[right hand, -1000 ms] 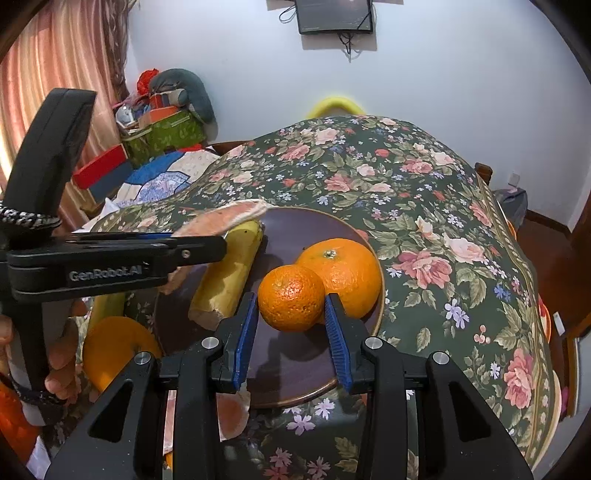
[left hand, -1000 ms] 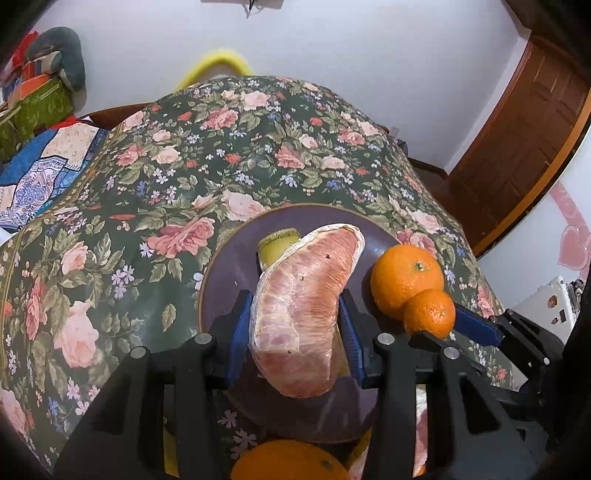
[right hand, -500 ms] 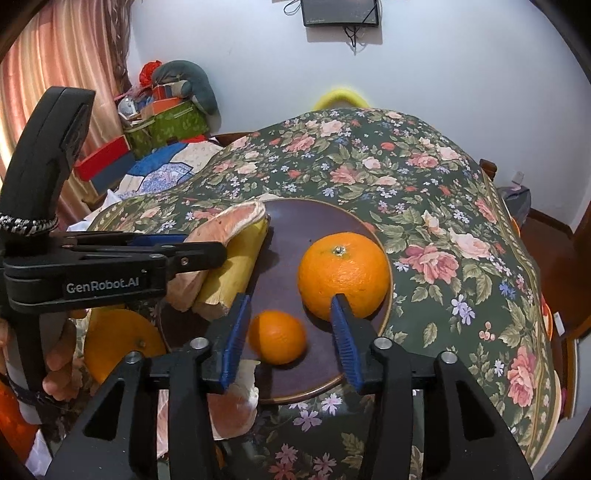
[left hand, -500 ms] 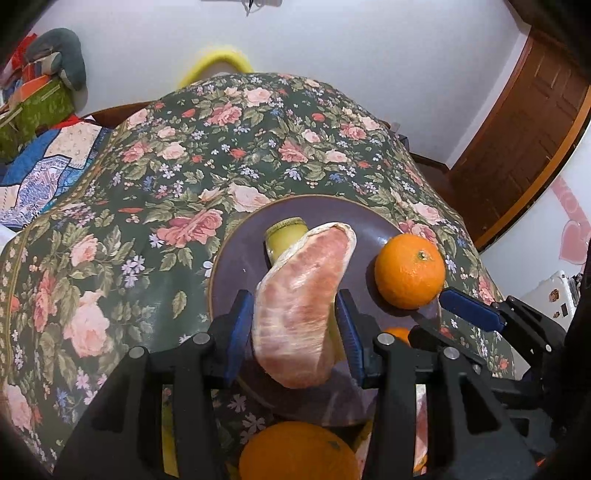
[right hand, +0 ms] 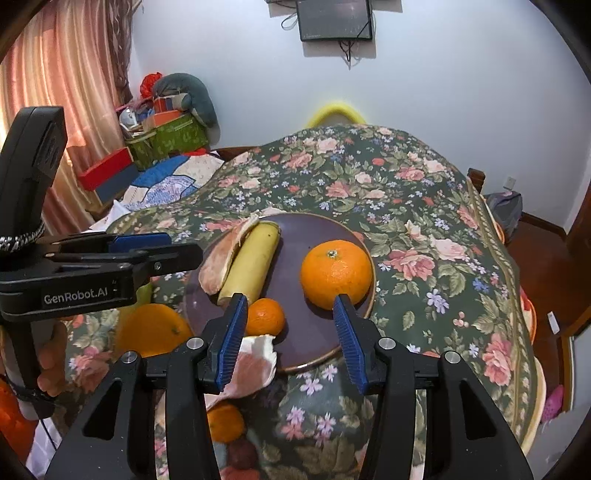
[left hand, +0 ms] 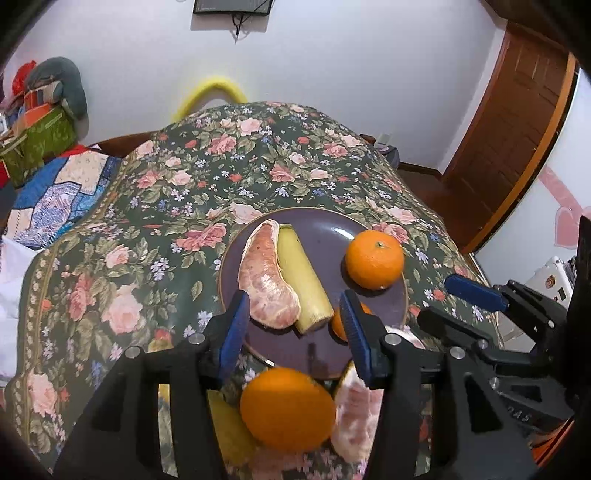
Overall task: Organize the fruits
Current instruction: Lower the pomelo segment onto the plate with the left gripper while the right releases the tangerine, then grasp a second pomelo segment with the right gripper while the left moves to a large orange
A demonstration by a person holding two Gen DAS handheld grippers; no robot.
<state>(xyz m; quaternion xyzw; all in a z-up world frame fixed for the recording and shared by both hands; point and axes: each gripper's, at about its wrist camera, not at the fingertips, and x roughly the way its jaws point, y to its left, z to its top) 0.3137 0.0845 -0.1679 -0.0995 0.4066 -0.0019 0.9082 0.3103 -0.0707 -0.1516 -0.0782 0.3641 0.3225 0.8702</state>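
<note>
Fruits sit on and around a dark purple plate (left hand: 325,229) on your floral-covered table (left hand: 258,162).

Nearest, at the bottom of the left wrist frame, a large orange (left hand: 287,409) lies off the plate between a yellow piece (left hand: 229,428) on its left and a peeled pomelo segment (left hand: 356,417) on its right. Just above them, your left claw (left hand: 293,325) is released, its blue pads spread wide and gripping nothing.

In the right wrist frame, your right claw (right hand: 290,334) is also released and empty, low in the centre. A small tangerine (right hand: 264,316) rests on the plate's near edge, just beside the claw's left pad. Another small orange (right hand: 224,422) lies off the plate at the bottom of that frame.

Farther in, at the frame's centre, a second pomelo segment (left hand: 267,275) and a banana piece (left hand: 303,280) lie touching side by side on the plate's left half. A bigger orange (left hand: 373,259) sits alone on the right half.

At the top, a screen (right hand: 335,19) hangs on the white wall.
</note>
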